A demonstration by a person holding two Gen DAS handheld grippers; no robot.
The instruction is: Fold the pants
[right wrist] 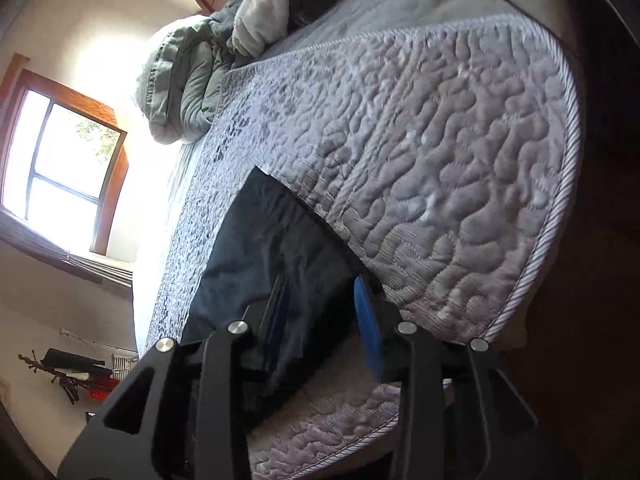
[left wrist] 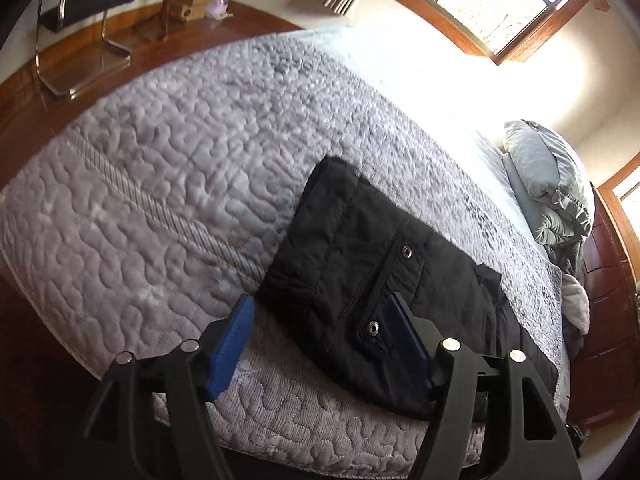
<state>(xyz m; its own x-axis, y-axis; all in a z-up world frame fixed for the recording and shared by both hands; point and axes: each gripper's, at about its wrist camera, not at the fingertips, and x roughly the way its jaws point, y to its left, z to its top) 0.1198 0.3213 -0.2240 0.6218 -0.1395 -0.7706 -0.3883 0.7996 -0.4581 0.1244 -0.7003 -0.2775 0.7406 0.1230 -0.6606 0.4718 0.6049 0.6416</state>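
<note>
Black pants (left wrist: 360,248) lie folded in a thick stack on the grey quilted bed (left wrist: 160,168), near its front edge, with two snap buttons showing. My left gripper (left wrist: 320,312) is open around the stack's near edge: its left blue pad (left wrist: 232,344) is beside the cloth and its right pad (left wrist: 404,332) rests on top of it. In the right wrist view the pants (right wrist: 280,232) run forward between my open right gripper's (right wrist: 324,308) fingers, whose right blue pad (right wrist: 368,320) is at the cloth's edge over the bed (right wrist: 460,160).
Grey-green pillows and bedding (left wrist: 548,184) are heaped at the head of the bed, also in the right wrist view (right wrist: 188,80). A metal-frame chair (left wrist: 80,20) stands on the wood floor beyond the bed. Bright windows (left wrist: 500,0) glare on the far side.
</note>
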